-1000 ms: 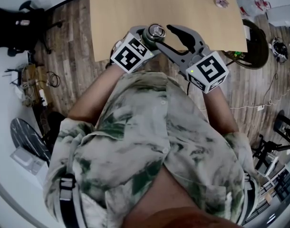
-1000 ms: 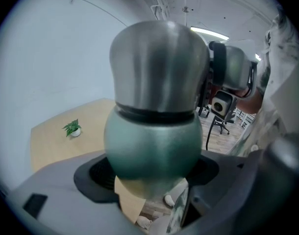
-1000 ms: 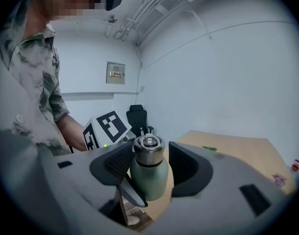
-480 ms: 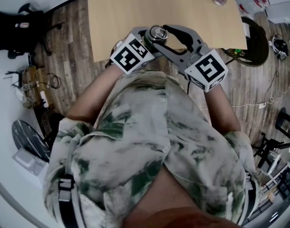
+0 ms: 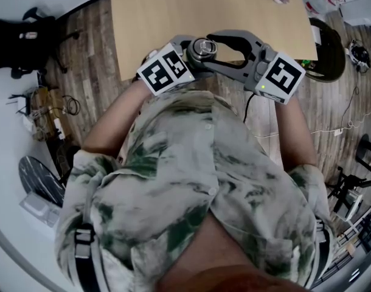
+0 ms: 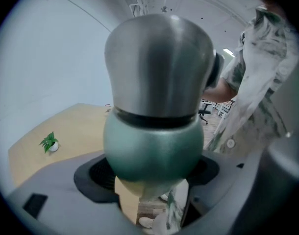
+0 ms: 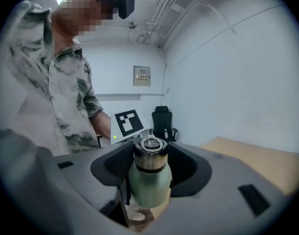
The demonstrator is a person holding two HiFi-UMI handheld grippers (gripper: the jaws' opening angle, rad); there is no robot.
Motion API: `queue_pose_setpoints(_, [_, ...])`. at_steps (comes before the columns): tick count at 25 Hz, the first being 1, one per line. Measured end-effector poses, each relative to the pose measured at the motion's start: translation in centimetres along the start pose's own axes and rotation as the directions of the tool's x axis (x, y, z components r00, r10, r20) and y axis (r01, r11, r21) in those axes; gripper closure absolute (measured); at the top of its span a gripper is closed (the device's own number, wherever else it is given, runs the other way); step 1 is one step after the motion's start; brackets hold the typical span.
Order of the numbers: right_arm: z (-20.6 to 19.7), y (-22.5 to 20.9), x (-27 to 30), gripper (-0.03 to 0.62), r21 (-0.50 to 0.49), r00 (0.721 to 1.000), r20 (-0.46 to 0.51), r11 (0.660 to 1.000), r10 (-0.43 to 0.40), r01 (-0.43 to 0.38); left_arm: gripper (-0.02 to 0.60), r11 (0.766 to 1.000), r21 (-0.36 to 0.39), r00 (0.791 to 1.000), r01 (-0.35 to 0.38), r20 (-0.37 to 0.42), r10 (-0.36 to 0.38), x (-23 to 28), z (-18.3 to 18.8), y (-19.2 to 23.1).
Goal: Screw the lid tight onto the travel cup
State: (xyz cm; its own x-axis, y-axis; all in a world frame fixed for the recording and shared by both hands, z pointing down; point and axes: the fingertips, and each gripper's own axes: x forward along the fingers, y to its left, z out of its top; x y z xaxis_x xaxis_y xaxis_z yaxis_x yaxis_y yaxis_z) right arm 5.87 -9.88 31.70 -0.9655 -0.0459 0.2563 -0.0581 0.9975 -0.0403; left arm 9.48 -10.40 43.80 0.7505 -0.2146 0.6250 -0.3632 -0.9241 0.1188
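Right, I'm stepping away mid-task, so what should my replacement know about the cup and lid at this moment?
Left gripper: shut on the green body of the travel cup, held roughly upright in the air over the wooden table's near edge.
Right gripper: shut on the steel lid.
Done: lid is seated on the cup, a dark band showing beneath it.
Left to do: tightness can't be judged from here; probably twist the lid until it stops, then set the cup down.
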Motion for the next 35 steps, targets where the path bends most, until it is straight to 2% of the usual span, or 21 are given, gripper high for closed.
queue_pose_setpoints(4, [0.1,0.3,-0.6,0.359,0.023,0.993,0.021,0.993,0.114,-0.114,0.198,0.998,0.032,0.999,0.051,0.004,-0.051,0.0,0.3,-0.9])
queue_pose_setpoints(6, [-0.2,0.1,-0.8,0.358,0.034,0.991,0.027,0.99,0.135,-0.135,0.198,0.998,0.031,0.998,0.057,0.002,-0.057,0.1,0.4,-0.9])
queue_pose_setpoints(10, [-0.1,-0.1,-0.5,0.35,0.023,0.996,0.035,0.997,0.079,-0.08,0.198,0.999,0.022,0.999,0.034,0.001,-0.034,0.3,0.4,-0.4])
queue_pose_setpoints(15, [0.0,-0.3,0.5,0.304,-0.006,1.0,0.024,1.0,0.002,-0.002,0.197,1.0,-0.001,1.0,0.025,0.005,-0.025,0.1,0.2,0.3])
queue_pose_setpoints(19, [-0.1,-0.2,0.4,0.31,-0.011,1.0,0.011,1.0,0.007,-0.007,0.198,0.999,0.023,0.999,0.035,-0.004,-0.035,0.1,0.1,0.2])
queue_pose_setpoints(22, [-0.2,-0.5,0.0,0.35,-0.019,1.0,0.001,1.0,-0.003,0.003,0.198,0.998,0.039,0.999,0.041,-0.013,-0.04,0.3,0.2,0.0])
queue_pose_setpoints(24, [-0.4,-0.7,-0.1,0.352,-0.025,1.0,-0.003,1.0,-0.019,0.019,0.198,0.999,0.033,0.999,0.034,-0.014,-0.034,0.6,0.2,0.1])
queue_pose_setpoints(27, [-0.5,-1.3,0.2,0.353,-0.037,0.997,0.002,0.996,-0.08,0.08,0.197,1.0,0.004,1.0,-0.001,-0.009,0.001,0.6,0.2,0.9])
queue_pose_setpoints(30, [-0.3,-1.9,0.5,0.353,-0.029,0.982,0.014,0.982,-0.186,0.186,0.198,0.998,-0.033,0.998,-0.058,-0.008,0.058,0.4,0.2,2.0])
queue_pose_setpoints(35, [-0.7,-2.8,0.6,0.353,0.017,0.924,0.018,0.924,-0.383,0.383,0.198,0.989,-0.074,0.991,-0.131,-0.022,0.129,0.6,0.2,3.2])
